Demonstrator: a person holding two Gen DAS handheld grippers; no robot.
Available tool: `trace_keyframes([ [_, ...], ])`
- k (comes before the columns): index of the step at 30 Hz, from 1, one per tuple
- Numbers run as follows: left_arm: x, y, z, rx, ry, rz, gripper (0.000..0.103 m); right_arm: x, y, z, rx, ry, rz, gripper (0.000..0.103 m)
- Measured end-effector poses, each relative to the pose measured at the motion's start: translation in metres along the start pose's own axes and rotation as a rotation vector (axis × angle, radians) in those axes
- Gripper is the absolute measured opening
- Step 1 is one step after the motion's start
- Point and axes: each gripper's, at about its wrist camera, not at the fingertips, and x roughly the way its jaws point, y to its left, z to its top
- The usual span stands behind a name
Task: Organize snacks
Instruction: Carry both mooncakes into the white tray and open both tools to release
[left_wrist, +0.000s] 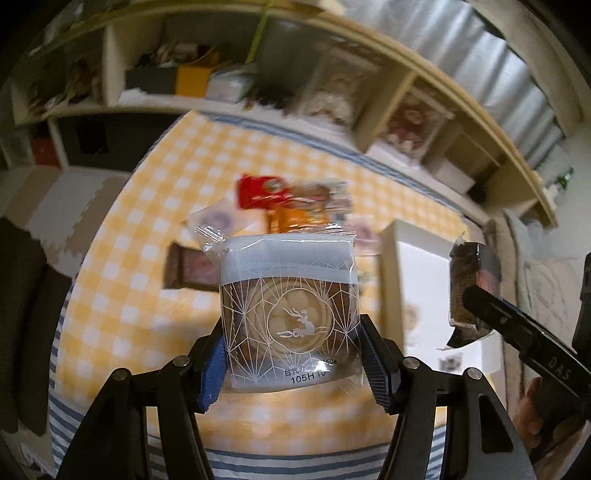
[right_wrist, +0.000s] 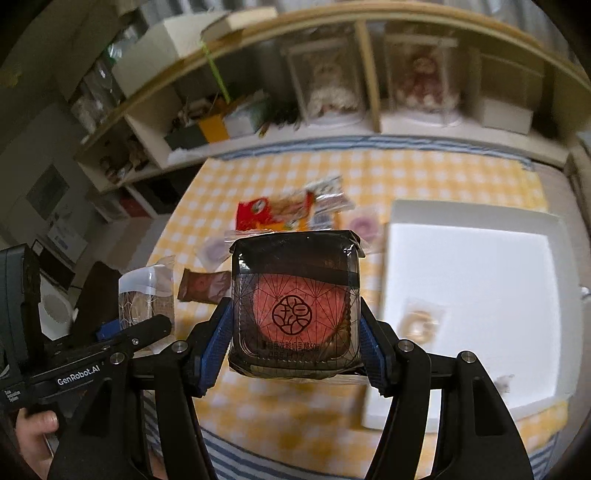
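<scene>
— Shelving (right_wrist: 332, 122) with boxed dolls and clutter runs along the far edge of the tabletop (right_wrist: 424, 173), which wears a yellow checked cloth. What sits on it?

— A white tray (right_wrist: 476, 258) fills the right side, one small wrapped snack (right_wrist: 421, 325) inside it. Near the middle lies a loose pile of snack packets (right_wrist: 280, 212), the red one on top.

— And the grippers?

— Both are lifted above the cloth. The left gripper (left_wrist: 291, 354) has its jaws clenched on a pale-wrapped pastry (left_wrist: 290, 310) with a deer emblem. The right gripper (right_wrist: 295, 350) grasps a dark-wrapped pink pastry (right_wrist: 293, 306), pads pressing both sides.
</scene>
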Motion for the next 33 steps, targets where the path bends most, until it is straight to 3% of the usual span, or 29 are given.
trace_keyframes([
  [7,-0.018,-0.057,-0.006,0.095,-0.017,-0.039,0.062,-0.054,-0.053,-0.002,0.050,-0.069,-0.060,0.064],
  [15,-0.001,-0.130,-0.016,0.174,0.004,-0.116,0.062,-0.091,-0.121,-0.014,0.111,-0.104,-0.144,0.064],
  [25,0.062,-0.219,-0.037,0.229,0.062,-0.252,0.062,-0.109,-0.214,-0.046,0.202,-0.096,-0.216,0.064],
  [33,0.143,-0.260,-0.054,0.191,0.149,-0.392,0.062,-0.120,-0.273,-0.067,0.253,-0.079,-0.282,0.064],
])
